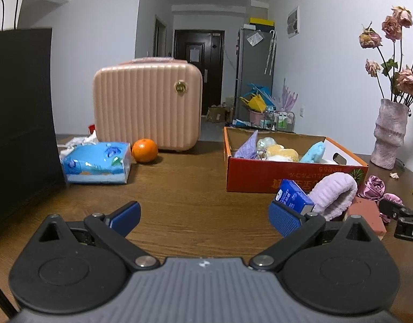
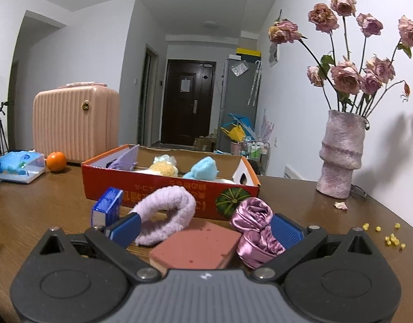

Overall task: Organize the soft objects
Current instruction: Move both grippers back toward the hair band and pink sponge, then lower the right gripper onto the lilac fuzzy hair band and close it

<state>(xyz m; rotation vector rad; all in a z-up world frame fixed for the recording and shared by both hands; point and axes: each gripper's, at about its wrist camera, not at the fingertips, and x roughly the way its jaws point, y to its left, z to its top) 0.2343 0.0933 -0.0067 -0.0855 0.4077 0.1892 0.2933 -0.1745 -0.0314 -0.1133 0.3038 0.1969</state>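
A red cardboard box on the wooden table holds a purple cloth, a yellow puff and a light blue sock. In front of it lie a fluffy lilac headband, a satin purple scrunchie, a pink sponge block and a small blue tissue packet. My right gripper is open, fingers either side of the sponge block, headband and scrunchie. My left gripper is open over bare table, left of these items.
A pink ribbed suitcase stands at the back with an orange and a blue tissue pack beside it. A black bag is at the left. A vase of dried roses stands right; yellow crumbs lie near it.
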